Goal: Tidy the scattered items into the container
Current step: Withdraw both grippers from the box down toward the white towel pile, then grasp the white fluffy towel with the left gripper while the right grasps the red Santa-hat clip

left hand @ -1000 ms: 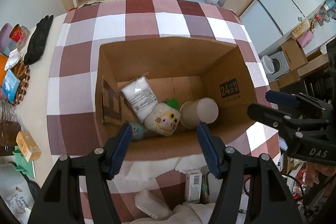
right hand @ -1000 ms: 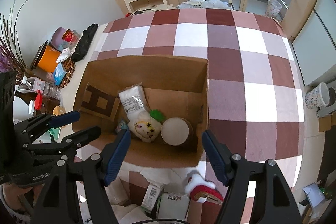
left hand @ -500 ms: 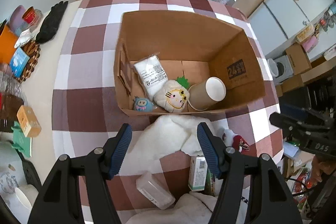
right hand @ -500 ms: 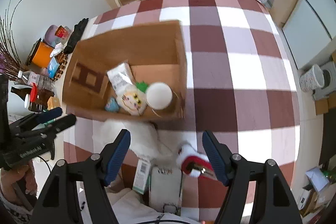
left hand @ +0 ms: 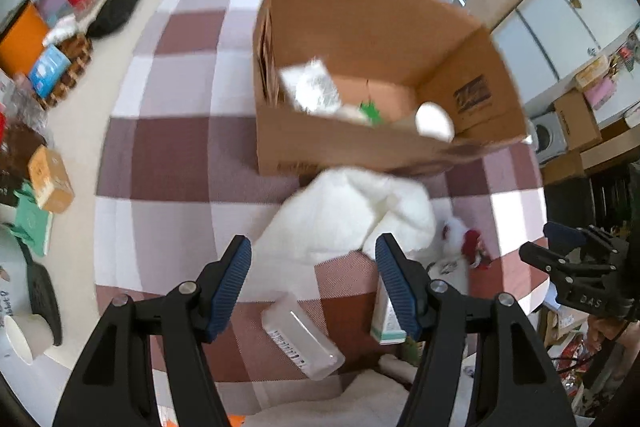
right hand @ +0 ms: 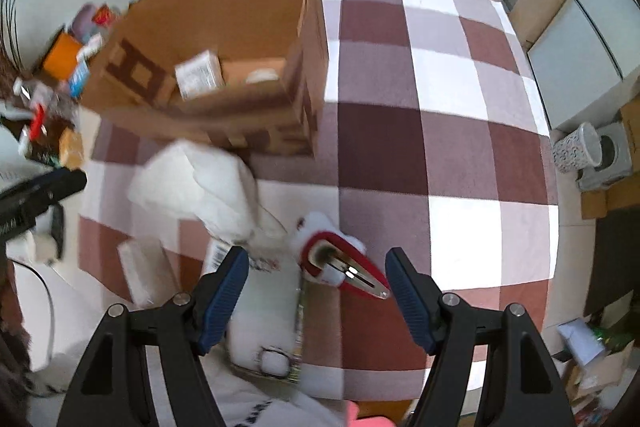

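Both grippers had drawn back from above the open brown cardboard box (left hand: 384,147) toward the near edge of the checked tablecloth (left hand: 172,155), so that the box, which a second earlier filled both wrist views from overhead, now stood beyond the fingers and was seen from the side. The items already in it stayed put: a white plastic packet (left hand: 310,89) and a white paper cup lying on its side (left hand: 434,122), with a soft toy mostly hidden by the box's near wall.

The left gripper (left hand: 314,281) was spread wide and held nothing, hovering over the crumpled white cloth (left hand: 352,215) just in front of the box. Nearer than the cloth lay a clear rectangular plastic case (left hand: 302,335) and a small white carton with a green base (left hand: 386,319). The right gripper (right hand: 316,287) was equally wide and empty, poised close over a red-and-white plush hair clip (right hand: 340,263) that lay well in front of the box's right corner.

I judged that the last drop-off was over and a new pick was being lined up, with the clip and the cloth as the likely targets. Four loose things remained outside the box.
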Demonstrator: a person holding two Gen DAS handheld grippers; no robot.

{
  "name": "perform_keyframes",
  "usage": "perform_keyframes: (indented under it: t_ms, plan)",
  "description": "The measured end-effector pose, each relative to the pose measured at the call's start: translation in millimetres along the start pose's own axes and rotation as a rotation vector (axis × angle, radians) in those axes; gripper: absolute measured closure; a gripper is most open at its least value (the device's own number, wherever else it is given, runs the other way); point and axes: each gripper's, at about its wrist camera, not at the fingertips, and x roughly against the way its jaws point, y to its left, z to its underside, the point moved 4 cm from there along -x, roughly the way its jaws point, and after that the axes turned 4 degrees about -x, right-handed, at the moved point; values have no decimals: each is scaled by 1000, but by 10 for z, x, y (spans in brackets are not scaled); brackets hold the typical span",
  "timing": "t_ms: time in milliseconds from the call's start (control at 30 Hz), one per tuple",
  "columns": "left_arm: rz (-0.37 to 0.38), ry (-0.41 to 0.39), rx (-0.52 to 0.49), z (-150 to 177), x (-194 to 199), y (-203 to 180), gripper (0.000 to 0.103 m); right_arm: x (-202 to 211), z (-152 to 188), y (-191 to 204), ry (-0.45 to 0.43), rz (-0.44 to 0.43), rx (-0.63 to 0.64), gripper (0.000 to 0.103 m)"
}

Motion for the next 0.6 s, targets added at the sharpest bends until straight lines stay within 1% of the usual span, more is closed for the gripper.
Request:
perform_keyframes:
  t_ms: [67,133,233,400,600]
  plan:
    - [14,21,-9,8,-167,-7,37,-112,51,-37,10,16,23,30]
    - [12,38,-15,0,-329,-13,37,-230,97,-88,22,31,39,30]
    - [9,55,-10,-7,-571,5,37,-401,137,-191,61,70,28,30]
    - [52,73,12,25,-829,-1,37,-601,169,-274,94,53,18,30]
    - [67,67,-5,13,-1008,-71,37,-785,138,-158,98,41,117,30]
